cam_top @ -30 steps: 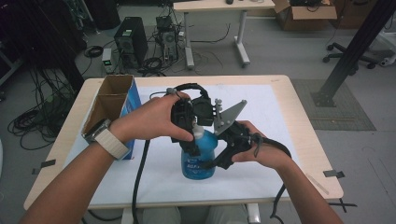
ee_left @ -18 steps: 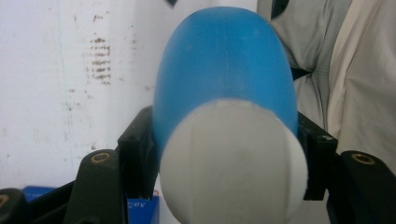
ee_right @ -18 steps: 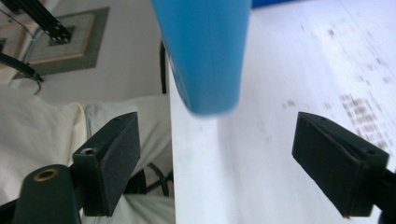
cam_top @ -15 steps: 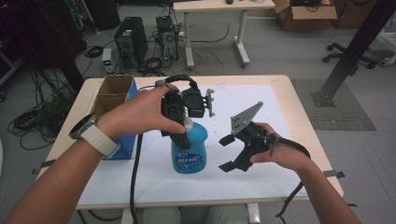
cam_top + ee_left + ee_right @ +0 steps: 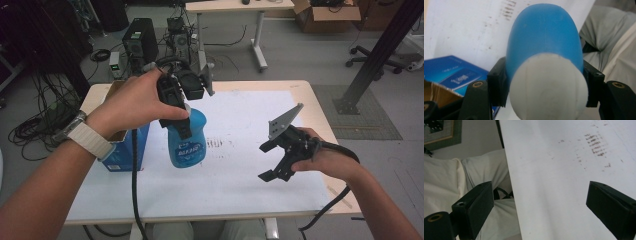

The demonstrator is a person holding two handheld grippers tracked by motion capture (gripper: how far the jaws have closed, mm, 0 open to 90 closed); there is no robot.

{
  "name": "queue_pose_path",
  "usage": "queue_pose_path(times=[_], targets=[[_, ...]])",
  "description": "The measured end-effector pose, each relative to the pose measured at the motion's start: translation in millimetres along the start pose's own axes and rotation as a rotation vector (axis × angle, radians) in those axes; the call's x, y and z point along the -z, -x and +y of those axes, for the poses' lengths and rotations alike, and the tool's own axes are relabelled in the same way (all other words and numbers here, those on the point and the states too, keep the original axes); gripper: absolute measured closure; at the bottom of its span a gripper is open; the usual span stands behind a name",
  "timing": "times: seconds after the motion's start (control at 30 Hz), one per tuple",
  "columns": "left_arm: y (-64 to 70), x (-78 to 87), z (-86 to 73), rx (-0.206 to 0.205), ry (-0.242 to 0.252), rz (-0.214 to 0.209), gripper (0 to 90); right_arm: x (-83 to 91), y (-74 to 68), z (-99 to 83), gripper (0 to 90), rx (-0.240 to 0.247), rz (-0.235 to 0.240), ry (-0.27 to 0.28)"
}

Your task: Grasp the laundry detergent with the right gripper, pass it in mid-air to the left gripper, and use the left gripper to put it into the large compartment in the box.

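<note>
A white-topped bench (image 5: 240, 190) is seen amid grey floor, cables and computers. The blue bottle (image 5: 186, 137), clamped by the left gripper (image 5: 182, 107), has been lifted (toward 11 o'clock). The right gripper (image 5: 267, 160), spread wide, has withdrawn toward 4 o'clock.

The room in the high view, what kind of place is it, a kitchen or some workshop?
Most likely a lab or workshop. A computer tower stands on the floor amid loose cables, with an office chair and cardboard box behind the table.
</note>
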State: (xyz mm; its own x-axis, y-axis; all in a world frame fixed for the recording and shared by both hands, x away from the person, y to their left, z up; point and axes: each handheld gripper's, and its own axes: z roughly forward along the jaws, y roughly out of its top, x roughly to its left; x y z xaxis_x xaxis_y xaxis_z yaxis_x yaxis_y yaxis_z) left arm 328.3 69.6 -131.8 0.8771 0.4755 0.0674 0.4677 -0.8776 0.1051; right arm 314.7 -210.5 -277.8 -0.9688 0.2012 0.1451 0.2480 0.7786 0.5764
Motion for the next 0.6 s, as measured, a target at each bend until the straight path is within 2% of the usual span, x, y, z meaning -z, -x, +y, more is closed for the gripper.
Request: queue_pose_path(times=[0.07, 0.27, 0.53, 0.6], targets=[[-5.6, 4.0, -2.8, 0.06, 0.01, 0.004, 37.8, 4.5, 1.2, -2.4, 6.5, -0.007, -0.016, -0.009], [-20.8, 15.7, -9.7, 0.193, 0.02, 0.027, 37.8, 11.7, 6.9, -11.4, 5.7, -0.026, -0.052, -0.035], [-41.1, 31.5, -18.5, 0.351, 0.016, 0.067, 37.8, 15.5, 14.6, -23.4, 4.9, -0.077, -0.06, -0.06], [-46.9, 34.6, -21.8, 0.376, 0.005, 0.072, 37.8, 17.1, 15.9, -25.0, 4.6, -0.08, -0.065, -0.061]])
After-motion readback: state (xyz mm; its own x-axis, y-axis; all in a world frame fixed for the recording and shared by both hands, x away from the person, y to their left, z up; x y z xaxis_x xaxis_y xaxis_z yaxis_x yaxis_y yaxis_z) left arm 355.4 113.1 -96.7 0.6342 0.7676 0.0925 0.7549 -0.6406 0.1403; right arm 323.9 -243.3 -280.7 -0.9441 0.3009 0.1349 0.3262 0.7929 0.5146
